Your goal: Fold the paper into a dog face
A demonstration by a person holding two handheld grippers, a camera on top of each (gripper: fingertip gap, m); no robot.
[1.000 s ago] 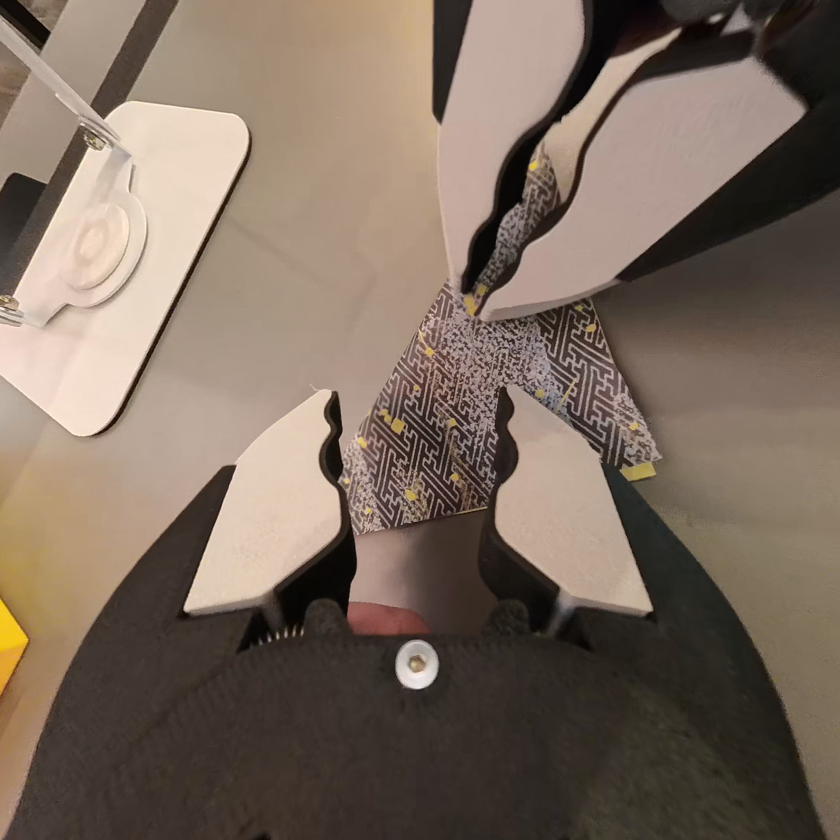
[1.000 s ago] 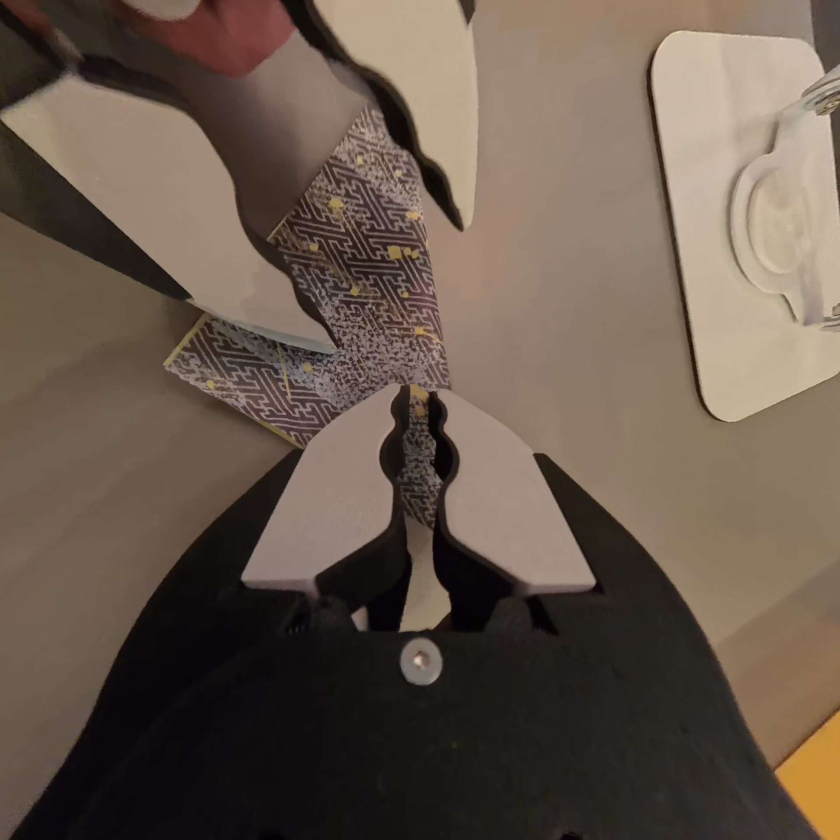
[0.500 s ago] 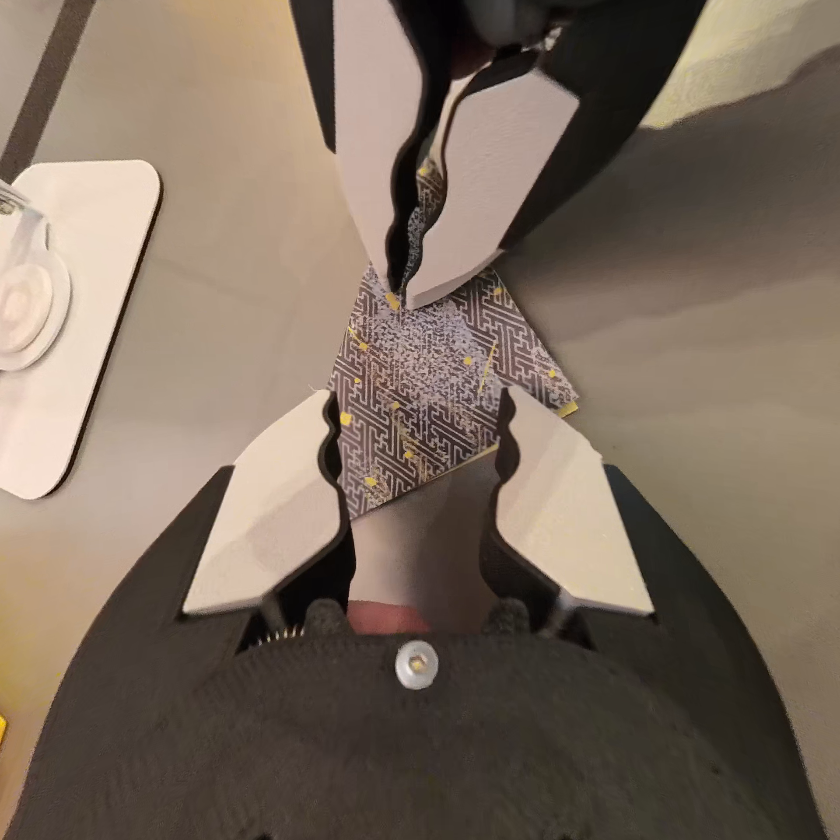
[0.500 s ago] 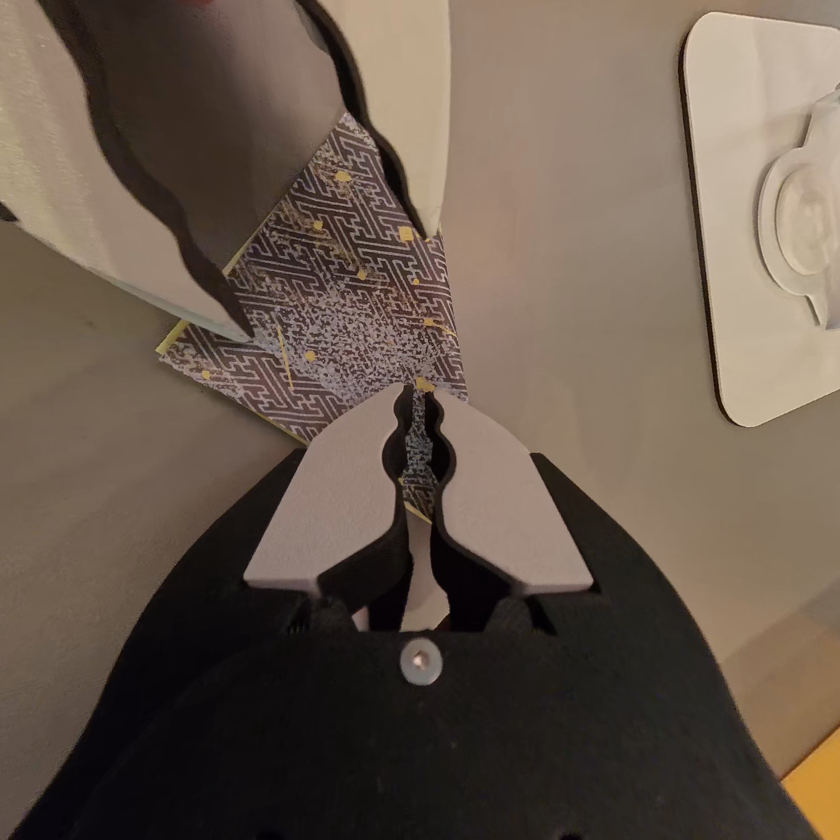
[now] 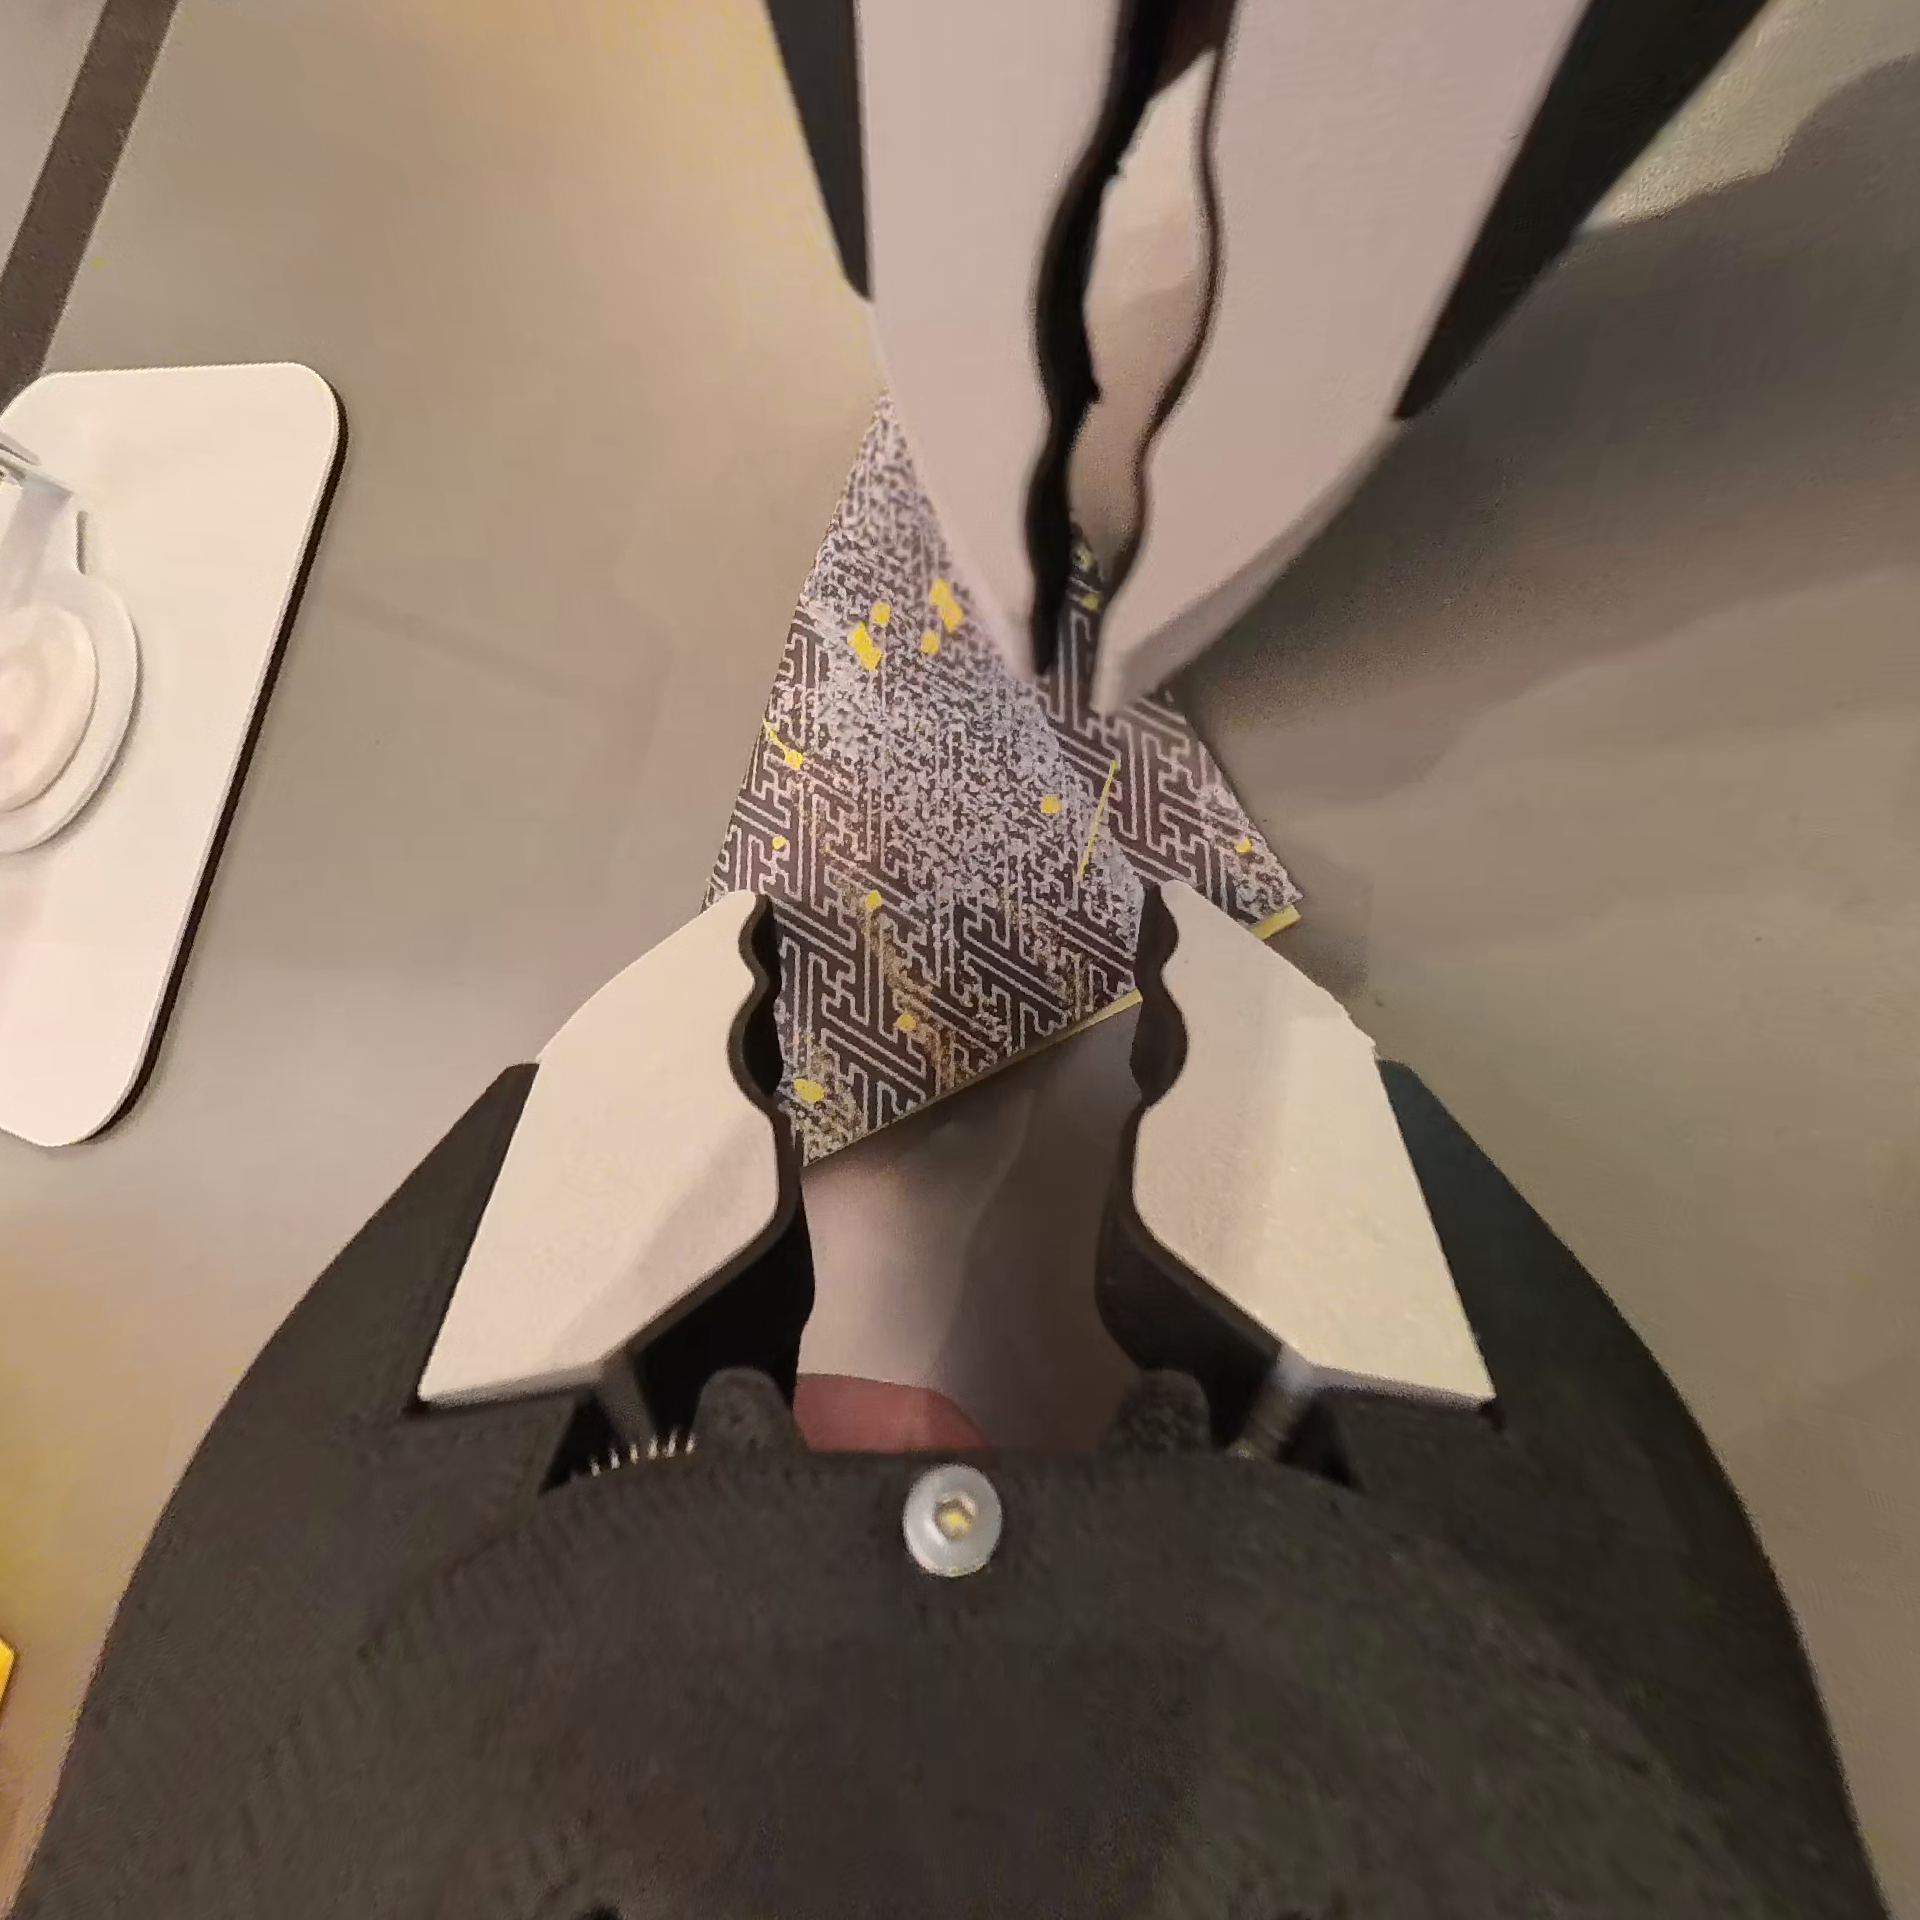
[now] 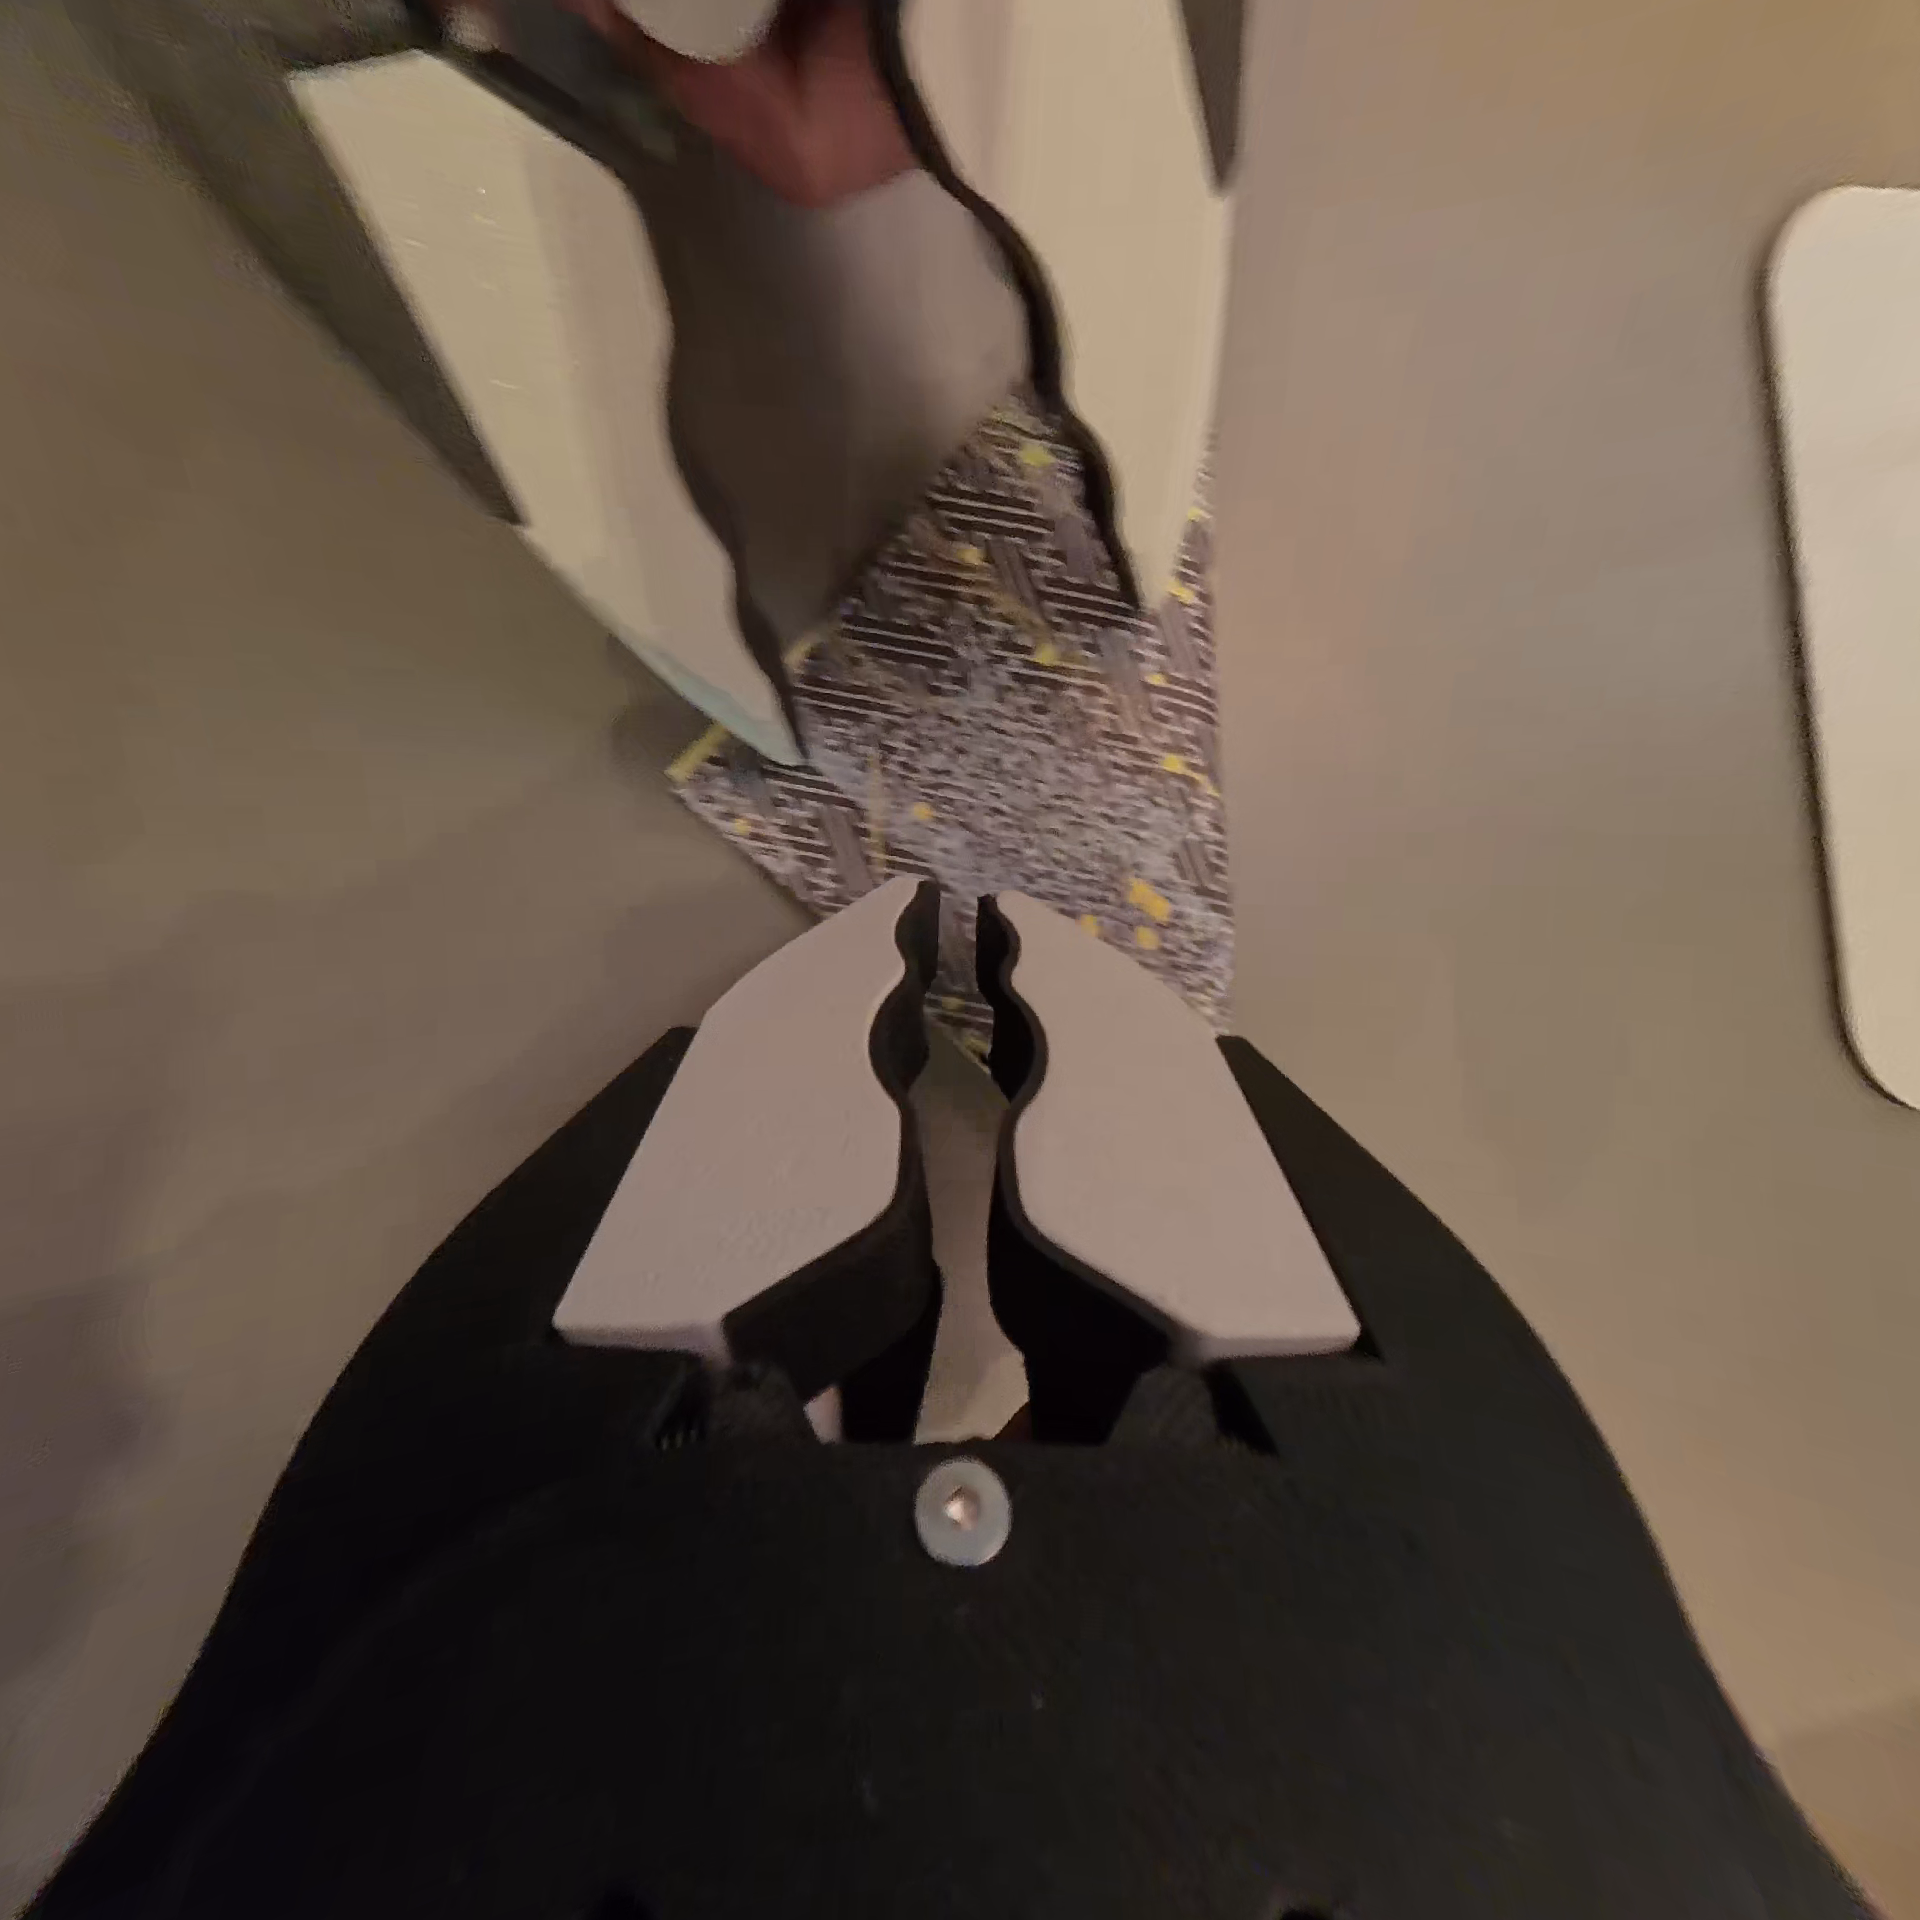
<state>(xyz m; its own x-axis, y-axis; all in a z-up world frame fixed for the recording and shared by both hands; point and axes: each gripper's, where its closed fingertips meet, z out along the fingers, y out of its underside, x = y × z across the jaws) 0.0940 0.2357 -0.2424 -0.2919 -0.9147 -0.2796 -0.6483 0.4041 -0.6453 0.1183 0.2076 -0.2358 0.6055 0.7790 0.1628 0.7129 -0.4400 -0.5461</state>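
Observation:
The paper [image 5: 935, 831] is a folded sheet, black and silver patterned with yellow flecks and a yellow underside, and it lies on the grey table. My left gripper [image 5: 961, 914] is open, with its fingertips on either side of the paper's near edge and just above it. My right gripper [image 5: 1075, 670] comes in from the far side, its jaws nearly together on the paper's far corner. In the right wrist view, which is blurred by motion, the right gripper [image 6: 956, 894] pinches the near corner of the paper [image 6: 1018, 748]. The open left gripper [image 6: 961, 675] hangs over the paper's far side.
A white rounded board [image 5: 156, 675] with a clear plastic fixture lies to the left on the table; it also shows in the right wrist view [image 6: 1849, 623] at the right edge. A yellow object [image 5: 5, 1673] peeks in at the left edge. A dark strip [image 5: 62, 156] runs along the far left.
The two grippers have drawn closer together over the paper. The paper has turned a little with the right gripper's hold. The left gripper has stayed open.

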